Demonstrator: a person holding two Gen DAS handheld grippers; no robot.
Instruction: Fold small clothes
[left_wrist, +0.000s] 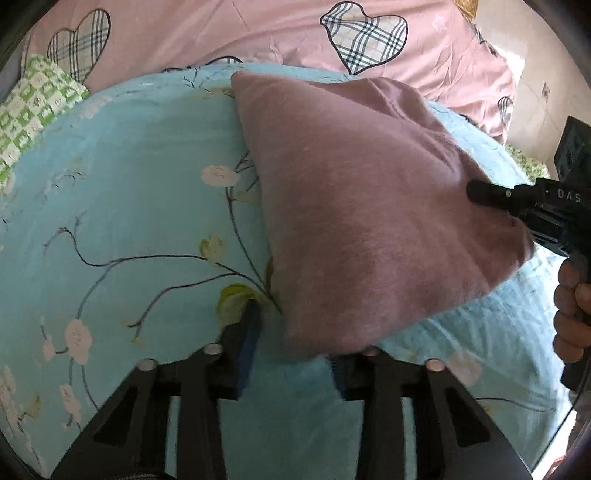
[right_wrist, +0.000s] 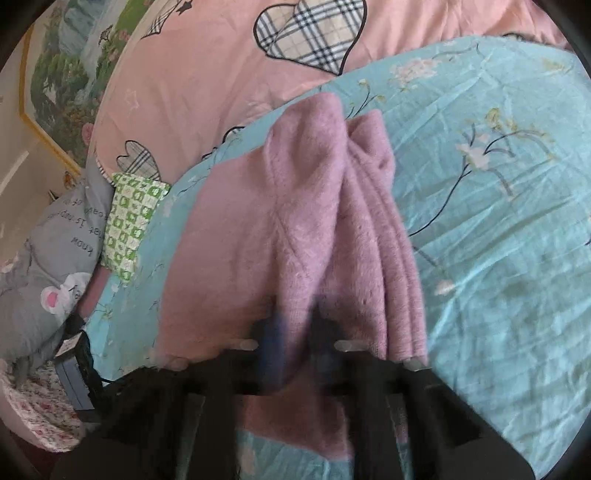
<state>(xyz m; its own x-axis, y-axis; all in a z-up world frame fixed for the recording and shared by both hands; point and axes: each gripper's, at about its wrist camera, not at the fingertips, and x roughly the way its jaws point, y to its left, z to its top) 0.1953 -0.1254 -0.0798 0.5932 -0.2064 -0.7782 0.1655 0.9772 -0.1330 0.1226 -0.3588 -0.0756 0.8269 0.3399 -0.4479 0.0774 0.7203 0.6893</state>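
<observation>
Left wrist view shows the mauve fleece garment (left_wrist: 369, 206) lying folded on the light blue floral sheet (left_wrist: 129, 177), filling the frame from about 12 o'clock down to 5 o'clock. The left gripper (left_wrist: 291, 354) sits at 6 o'clock with its jaws apart; the near corner of the garment hangs just over the gap between them, and the blue-padded left finger rests on bare sheet beside the cloth's edge. At 3 o'clock the right gripper (left_wrist: 480, 192) reaches in from the side, its black tip pressed against the garment's right edge, with the person's hand (left_wrist: 572, 314) on the handle below it. A pink quilt with plaid hearts (left_wrist: 258, 33) lies beyond at 12 o'clock, and a green-and-white checked cushion (left_wrist: 33, 110) at 10 o'clock.

Right wrist view is blurred near the fingers. The right gripper (right_wrist: 295, 339) at 6 o'clock has its jaws pinched on a fold of the mauve fleece garment (right_wrist: 288, 221), which rises in bunched ridges toward 12 o'clock. The sheet (right_wrist: 498, 240) spreads to 3 o'clock, a grey printed pillow (right_wrist: 48, 266) lies at 9 o'clock, and a framed landscape picture (right_wrist: 62, 74) hangs at 10 o'clock
</observation>
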